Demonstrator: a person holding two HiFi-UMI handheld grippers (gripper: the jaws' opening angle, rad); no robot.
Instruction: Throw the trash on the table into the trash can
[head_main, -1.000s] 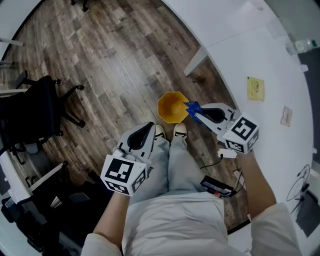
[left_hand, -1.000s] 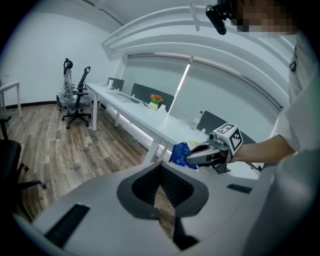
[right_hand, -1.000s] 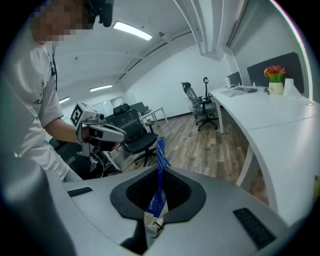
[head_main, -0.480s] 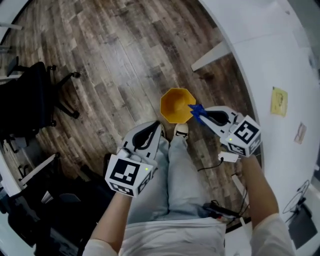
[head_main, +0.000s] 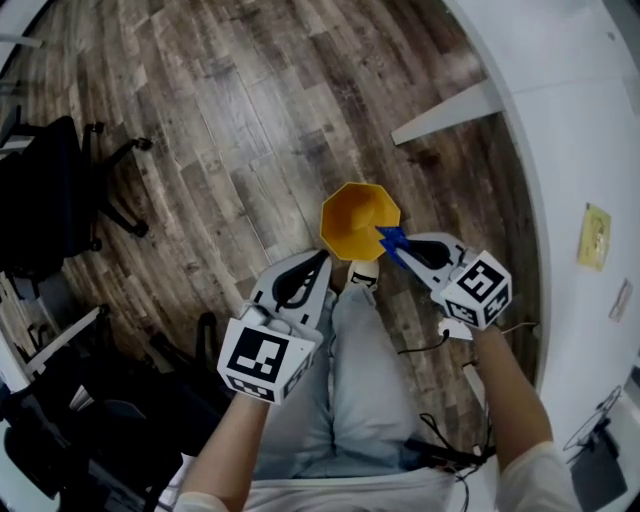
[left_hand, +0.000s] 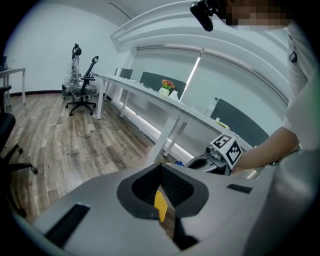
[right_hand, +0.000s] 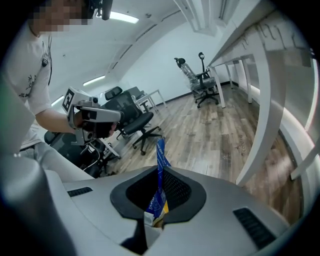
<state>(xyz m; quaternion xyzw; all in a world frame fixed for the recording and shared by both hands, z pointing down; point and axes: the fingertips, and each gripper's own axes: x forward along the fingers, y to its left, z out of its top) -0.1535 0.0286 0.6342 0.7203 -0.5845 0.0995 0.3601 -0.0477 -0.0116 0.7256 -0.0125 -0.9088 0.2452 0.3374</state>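
Right gripper (head_main: 393, 246) angles down, pinching a blue wrapper (head_main: 388, 236) at the trash can (head_main: 352, 212).

trash can (head_main: 358, 215) orange-yellow. wrapper (right_hand: 160, 150) blue, yellow and white low down. floor (head_main: 200, 120) grey-brown wood planks. table (head_main: 570, 100) white. left gripper (head_main: 316, 262) and right gripper (head_main: 392, 247) light grey, black-white square markers on cubes.

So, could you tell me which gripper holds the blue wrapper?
The right gripper: its fingers pinch the blue wrapper beside the trash can; the left gripper holds a yellow scrap.
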